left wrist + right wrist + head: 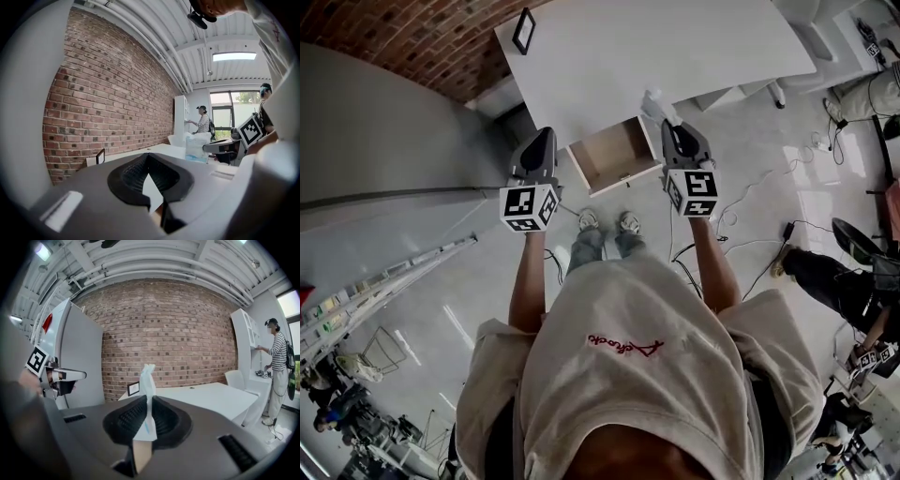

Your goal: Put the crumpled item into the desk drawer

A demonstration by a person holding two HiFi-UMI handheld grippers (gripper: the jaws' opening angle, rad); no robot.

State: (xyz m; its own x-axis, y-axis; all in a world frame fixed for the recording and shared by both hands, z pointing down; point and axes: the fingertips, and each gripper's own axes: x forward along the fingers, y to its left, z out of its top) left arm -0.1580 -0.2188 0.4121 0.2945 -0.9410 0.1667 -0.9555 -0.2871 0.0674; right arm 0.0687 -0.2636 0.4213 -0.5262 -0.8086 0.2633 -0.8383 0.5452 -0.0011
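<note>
Jaws clamped on the crumpled item [148,380], the right gripper [149,401] holds it at the desk's [675,47] front edge, beside the open drawer [614,150]. The left gripper [546,133], jaws together and empty, hovers opposite. The drop-in appears still to come.

The head view looks steeply down from high above the desk [656,47] and drawer [614,155]. Both gripper views face level toward the brick wall [164,333], sharing the desk.
</note>
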